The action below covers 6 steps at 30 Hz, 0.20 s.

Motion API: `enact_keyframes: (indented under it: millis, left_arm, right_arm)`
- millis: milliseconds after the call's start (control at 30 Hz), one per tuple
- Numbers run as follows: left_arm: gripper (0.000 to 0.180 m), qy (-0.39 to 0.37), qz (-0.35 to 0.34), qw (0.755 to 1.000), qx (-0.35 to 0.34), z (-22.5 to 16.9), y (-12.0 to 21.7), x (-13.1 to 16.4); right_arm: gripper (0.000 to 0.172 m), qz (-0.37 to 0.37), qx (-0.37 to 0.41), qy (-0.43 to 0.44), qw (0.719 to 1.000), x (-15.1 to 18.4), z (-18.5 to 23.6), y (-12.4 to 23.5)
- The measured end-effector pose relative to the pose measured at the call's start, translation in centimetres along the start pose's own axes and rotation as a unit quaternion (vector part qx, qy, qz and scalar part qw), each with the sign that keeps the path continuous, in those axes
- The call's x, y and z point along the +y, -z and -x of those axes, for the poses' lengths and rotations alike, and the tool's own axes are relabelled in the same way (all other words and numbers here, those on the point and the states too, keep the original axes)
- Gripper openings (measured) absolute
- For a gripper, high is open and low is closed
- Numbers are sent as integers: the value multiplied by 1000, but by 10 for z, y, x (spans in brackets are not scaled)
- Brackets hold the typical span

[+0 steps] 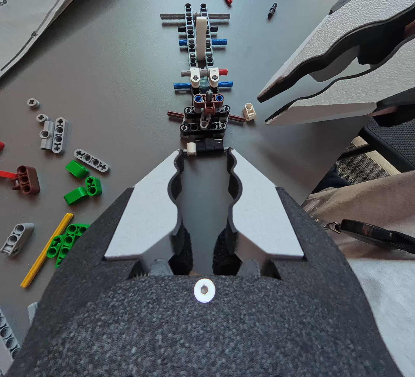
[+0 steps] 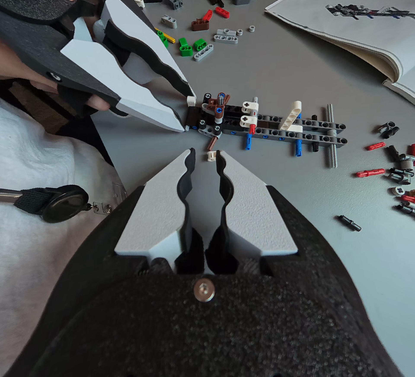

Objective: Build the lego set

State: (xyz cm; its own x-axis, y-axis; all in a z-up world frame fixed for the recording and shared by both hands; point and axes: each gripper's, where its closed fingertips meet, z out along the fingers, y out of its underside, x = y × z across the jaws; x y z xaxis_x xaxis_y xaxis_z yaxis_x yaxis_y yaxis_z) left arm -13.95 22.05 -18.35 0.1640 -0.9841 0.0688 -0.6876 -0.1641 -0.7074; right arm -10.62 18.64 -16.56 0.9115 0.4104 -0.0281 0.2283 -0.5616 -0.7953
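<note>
Left wrist view: the left gripper (image 1: 205, 152) is clamping the near end of a long grey-and-black plastic beam assembly (image 1: 199, 56) — its tips pressing on the ends of a thin grey axle carrying a white bush and black blocks (image 1: 206, 146). The assembly is lying on the grey tabletop (image 1: 125, 74). The right gripper (image 2: 205, 153) is sitting part-open w/ a small cream plastic connector (image 2: 211, 155) touching its right fingertip only — gap at the other pad, so nothing gripped. Loose green, red & grey pieces (image 1: 83, 186) are lying to the left, an open instruction booklet (image 2: 350, 29) beyond.
</note>
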Motion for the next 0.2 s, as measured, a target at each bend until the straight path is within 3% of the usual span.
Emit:
enact_keyframes:
  millis: [200]
  left_arm:
    - [34, -16, 1, 1000, -3, 1, 0, 0]
  right_arm:
    - [16, 0, -10, -5, 1000, 3, 2, 0]
